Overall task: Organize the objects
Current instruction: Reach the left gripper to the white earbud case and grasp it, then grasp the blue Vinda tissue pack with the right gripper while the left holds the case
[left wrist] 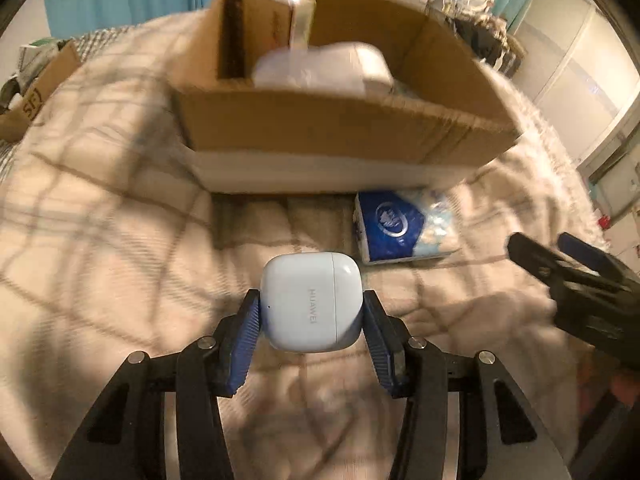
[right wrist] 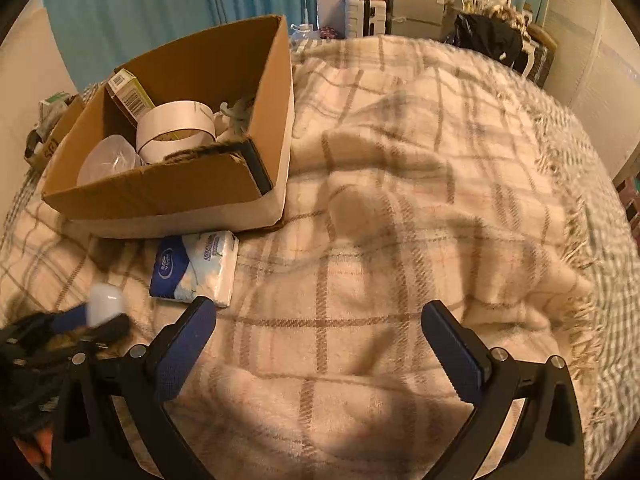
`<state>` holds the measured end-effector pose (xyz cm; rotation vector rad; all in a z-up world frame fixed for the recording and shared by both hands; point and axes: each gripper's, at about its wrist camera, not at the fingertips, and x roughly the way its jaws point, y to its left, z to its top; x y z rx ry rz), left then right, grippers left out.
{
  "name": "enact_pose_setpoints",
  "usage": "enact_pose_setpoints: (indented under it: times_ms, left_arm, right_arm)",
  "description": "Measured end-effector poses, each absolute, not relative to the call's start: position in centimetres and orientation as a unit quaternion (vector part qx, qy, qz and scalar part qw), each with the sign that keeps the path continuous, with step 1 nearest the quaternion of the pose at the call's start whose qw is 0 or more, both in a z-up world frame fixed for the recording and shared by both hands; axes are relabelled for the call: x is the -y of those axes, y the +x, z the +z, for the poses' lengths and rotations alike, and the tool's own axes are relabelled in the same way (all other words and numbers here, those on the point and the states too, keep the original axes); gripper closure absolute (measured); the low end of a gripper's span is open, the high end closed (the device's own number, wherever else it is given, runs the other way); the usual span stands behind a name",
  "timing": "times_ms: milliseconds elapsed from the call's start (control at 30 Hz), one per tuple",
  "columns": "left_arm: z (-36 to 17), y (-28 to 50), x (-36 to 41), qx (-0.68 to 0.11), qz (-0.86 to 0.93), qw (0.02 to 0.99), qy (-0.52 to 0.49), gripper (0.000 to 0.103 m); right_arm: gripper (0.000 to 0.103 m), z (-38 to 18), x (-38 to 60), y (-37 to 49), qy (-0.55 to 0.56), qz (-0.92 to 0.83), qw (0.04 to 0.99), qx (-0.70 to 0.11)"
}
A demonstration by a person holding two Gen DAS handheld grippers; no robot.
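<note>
My left gripper (left wrist: 311,308) is shut on a white earbud case (left wrist: 312,302) and holds it above the plaid blanket, short of the open cardboard box (left wrist: 340,128). The case also shows blurred in the right wrist view (right wrist: 105,304). The box (right wrist: 160,192) holds a roll of white tape (right wrist: 176,130), a small carton (right wrist: 130,92) and a clear plastic item (right wrist: 106,164). A blue and white tissue pack (left wrist: 400,226) lies on the blanket in front of the box, also in the right wrist view (right wrist: 196,266). My right gripper (right wrist: 318,314) is open and empty over the blanket.
The plaid blanket (right wrist: 400,200) covers the bed, with a fringed edge at the right. A second small cardboard box (left wrist: 36,92) sits at the far left. Furniture and clutter stand beyond the bed at the back right (right wrist: 416,12).
</note>
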<state>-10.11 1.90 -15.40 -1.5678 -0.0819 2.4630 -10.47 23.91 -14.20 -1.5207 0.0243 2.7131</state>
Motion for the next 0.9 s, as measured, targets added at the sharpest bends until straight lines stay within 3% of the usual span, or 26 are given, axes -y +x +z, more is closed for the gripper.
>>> enact_pose_setpoints:
  times_ms: [267,533,900]
  left_arm:
    - [-10.8,-10.0,1.5,-0.009,0.873,0.085,-0.48,0.052]
    - [-13.1,-11.6,4.8,-0.01,0.864,0.051,-0.5,0.052]
    - [-14.7,-12.0,4.1,-0.009,0.855,0.053,-0.516,0.052]
  right_arm:
    - [0.001,-10.3,-18.5,-12.4,-0.478,0.877,-0.039,0.022]
    - [0.001,-16.9,-13.8,-14.3,-0.531,0.843,-0.053,0.065]
    - [0.026,-19.3,-13.4,-15.5,-0.549,0.832,-0.058,0.05]
